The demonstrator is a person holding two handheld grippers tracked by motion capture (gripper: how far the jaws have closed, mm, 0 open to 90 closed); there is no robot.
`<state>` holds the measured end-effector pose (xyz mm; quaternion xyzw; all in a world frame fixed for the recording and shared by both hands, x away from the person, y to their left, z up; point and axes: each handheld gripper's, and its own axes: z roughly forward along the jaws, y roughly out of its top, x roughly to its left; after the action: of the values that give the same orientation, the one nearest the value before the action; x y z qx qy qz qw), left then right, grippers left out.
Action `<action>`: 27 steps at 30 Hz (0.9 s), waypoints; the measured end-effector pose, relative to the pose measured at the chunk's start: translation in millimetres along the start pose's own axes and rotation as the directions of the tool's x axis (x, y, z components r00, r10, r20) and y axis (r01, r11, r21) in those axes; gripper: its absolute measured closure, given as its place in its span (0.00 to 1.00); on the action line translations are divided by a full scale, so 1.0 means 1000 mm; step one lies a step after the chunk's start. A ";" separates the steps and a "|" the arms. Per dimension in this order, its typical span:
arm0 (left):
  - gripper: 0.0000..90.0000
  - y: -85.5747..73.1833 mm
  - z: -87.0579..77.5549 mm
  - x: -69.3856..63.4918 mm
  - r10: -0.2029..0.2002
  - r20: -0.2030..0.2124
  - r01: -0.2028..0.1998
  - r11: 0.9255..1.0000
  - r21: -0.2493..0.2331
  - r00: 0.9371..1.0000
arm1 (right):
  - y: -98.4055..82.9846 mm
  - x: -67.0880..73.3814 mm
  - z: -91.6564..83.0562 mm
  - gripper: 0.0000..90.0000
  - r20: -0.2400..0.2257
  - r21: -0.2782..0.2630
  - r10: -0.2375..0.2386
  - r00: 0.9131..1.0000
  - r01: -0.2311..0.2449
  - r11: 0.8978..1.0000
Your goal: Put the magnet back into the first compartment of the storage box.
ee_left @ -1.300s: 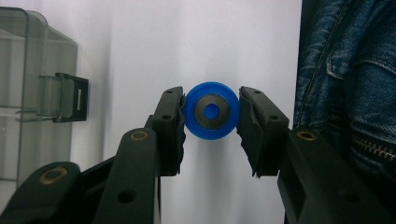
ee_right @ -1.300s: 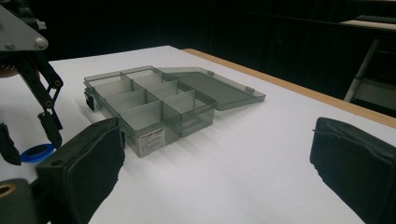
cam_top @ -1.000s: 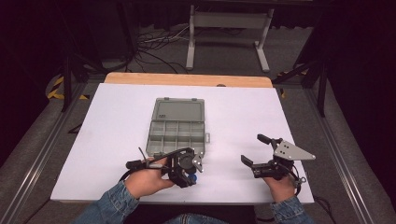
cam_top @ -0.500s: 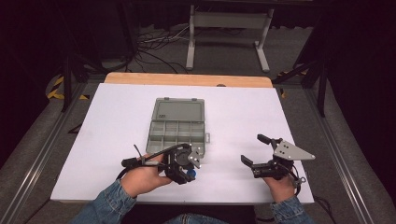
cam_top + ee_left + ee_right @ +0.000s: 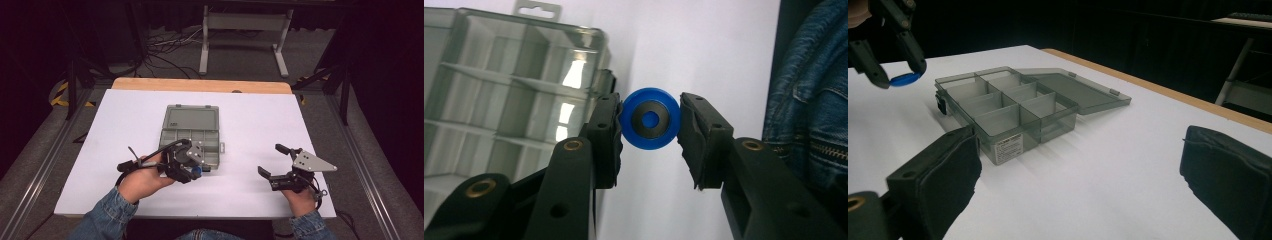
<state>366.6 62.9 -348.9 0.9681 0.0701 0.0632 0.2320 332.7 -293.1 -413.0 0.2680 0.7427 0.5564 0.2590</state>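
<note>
A grey see-through compartment box (image 5: 191, 134) lies open in the middle of the white table (image 5: 260, 115), its lid (image 5: 1078, 92) folded flat on the far side. My left gripper (image 5: 192, 167) hangs just above the box's near edge, shut on a small blue disc (image 5: 650, 119) with a dark ring on its face. The same blue disc (image 5: 904, 79) hangs beside the box's near corner in the right gripper view. My right gripper (image 5: 274, 160) rests open near the front right of the table with nothing between its pads (image 5: 943, 175).
The box's compartments (image 5: 998, 102) look empty. A wooden strip (image 5: 200, 85) edges the table's far side. Beyond it stand a metal stand (image 5: 242, 35) and loose cables (image 5: 165, 47) on the floor. A denim sleeve (image 5: 107, 215) comes in at the front left.
My left gripper has lifted and drifted a little to the left along the box's near edge, still holding the blue disc. The right gripper has kept still.
</note>
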 end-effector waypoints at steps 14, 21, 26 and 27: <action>0.69 -0.014 -0.011 0.019 -0.066 -0.056 0.065 0.998 -0.018 0.996 | 0.000 0.000 0.000 0.04 0.000 -0.003 0.001 1.000 -0.001 1.000; 0.69 -0.022 -0.021 0.027 -0.100 -0.087 0.097 0.994 -0.043 0.991 | -0.001 0.000 0.000 0.04 -0.001 -0.002 0.000 1.000 0.000 1.000; 0.69 -0.028 -0.028 0.033 -0.126 -0.100 0.120 0.991 -0.067 0.987 | -0.001 0.001 0.000 0.04 -0.002 0.002 -0.002 1.000 0.002 1.000; 0.69 -0.029 -0.030 0.034 -0.134 -0.103 0.128 0.989 -0.069 0.986 | -0.001 0.001 0.000 0.04 -0.002 -0.001 -0.001 1.000 0.001 1.000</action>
<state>392.1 107.4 -332.8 0.9489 0.1440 0.1019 0.2617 332.1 -292.3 -413.9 0.2670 0.7428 0.5567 0.2589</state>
